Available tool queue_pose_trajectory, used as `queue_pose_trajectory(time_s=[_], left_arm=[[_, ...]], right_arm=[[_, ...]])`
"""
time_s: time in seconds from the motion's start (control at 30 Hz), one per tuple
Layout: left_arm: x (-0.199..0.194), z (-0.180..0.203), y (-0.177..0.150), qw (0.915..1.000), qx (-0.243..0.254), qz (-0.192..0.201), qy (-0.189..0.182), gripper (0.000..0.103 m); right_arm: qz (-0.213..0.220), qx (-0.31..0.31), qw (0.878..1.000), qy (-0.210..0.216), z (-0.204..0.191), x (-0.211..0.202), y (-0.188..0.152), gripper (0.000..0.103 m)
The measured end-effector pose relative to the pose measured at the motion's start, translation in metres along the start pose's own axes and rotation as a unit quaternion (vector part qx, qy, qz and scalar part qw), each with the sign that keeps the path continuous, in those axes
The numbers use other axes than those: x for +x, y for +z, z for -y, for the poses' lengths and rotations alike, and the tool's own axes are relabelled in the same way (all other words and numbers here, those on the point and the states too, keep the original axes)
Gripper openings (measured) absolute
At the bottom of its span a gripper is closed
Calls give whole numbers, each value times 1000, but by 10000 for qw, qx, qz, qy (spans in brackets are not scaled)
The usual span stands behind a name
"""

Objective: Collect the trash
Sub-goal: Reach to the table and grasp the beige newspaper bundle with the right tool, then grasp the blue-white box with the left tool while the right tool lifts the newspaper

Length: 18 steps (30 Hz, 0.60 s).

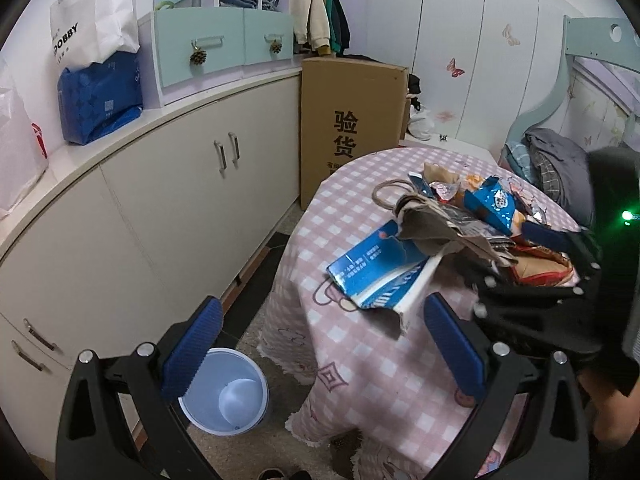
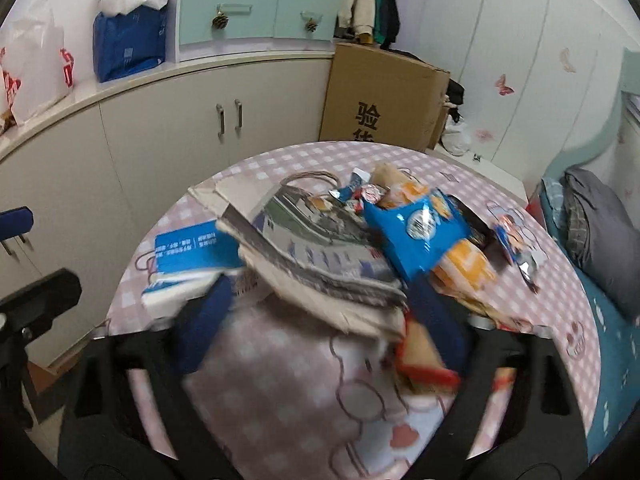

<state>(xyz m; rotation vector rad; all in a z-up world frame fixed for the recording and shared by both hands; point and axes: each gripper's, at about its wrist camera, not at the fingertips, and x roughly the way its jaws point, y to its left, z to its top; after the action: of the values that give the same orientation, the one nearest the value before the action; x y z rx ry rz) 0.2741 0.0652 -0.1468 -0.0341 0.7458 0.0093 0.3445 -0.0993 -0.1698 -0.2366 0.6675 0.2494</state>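
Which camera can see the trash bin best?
The left wrist view: the blue-white trash bin stands open on the floor beside the table, behind the left tool's finger. The right wrist view doesn't show it.

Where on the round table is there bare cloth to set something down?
Bare pink checked tablecloth runs along the far rim, behind the trash pile, and along the near edge. The middle is crowded: brown paper bag, blue carton, blue snack wrapper.

Cream cabinets along wall, cardboard box beside, bed right.
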Motion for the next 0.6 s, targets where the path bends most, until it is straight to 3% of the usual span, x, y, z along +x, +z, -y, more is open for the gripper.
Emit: queue_pose_trajectory(time_s=[0.1, 0.13, 0.17, 0.27, 0.37, 0.47, 0.53, 0.57, 0.6], left_arm=[[8, 5, 1, 9998, 183, -12, -89, 98], [10, 9, 1, 9995, 269, -14, -145, 98], [12, 13, 1, 9992, 337, -6, -207, 98], [19, 25, 2, 9972, 605, 41, -437, 97], [32, 40, 6, 9941, 883, -62, -626, 73], [49, 56, 6, 9910, 1103, -259, -717, 64], [59, 65, 5, 9883, 1324, -405, -642, 50], [61, 67, 4, 9878, 1347, -440, -646, 37], [65, 70, 5, 9869, 1364, -544, -667, 30]], right_arm=[[-57, -188, 9997, -120, -2, 12, 4, 53], [-142, -134, 9998, 2, -1, 16, 4, 26], [-182, 77, 9996, 184, 6, 16, 4, 22], [104, 388, 9987, 319, 19, 2, 5, 18], [292, 636, 9969, 373, 29, -11, 4, 15], [453, 938, 9936, 440, 43, -24, 4, 9], [526, 1041, 9920, 478, 46, -29, 5, 6], [555, 1071, 9916, 474, 48, -31, 6, 6], [558, 1091, 9912, 496, 49, -33, 6, 5]])
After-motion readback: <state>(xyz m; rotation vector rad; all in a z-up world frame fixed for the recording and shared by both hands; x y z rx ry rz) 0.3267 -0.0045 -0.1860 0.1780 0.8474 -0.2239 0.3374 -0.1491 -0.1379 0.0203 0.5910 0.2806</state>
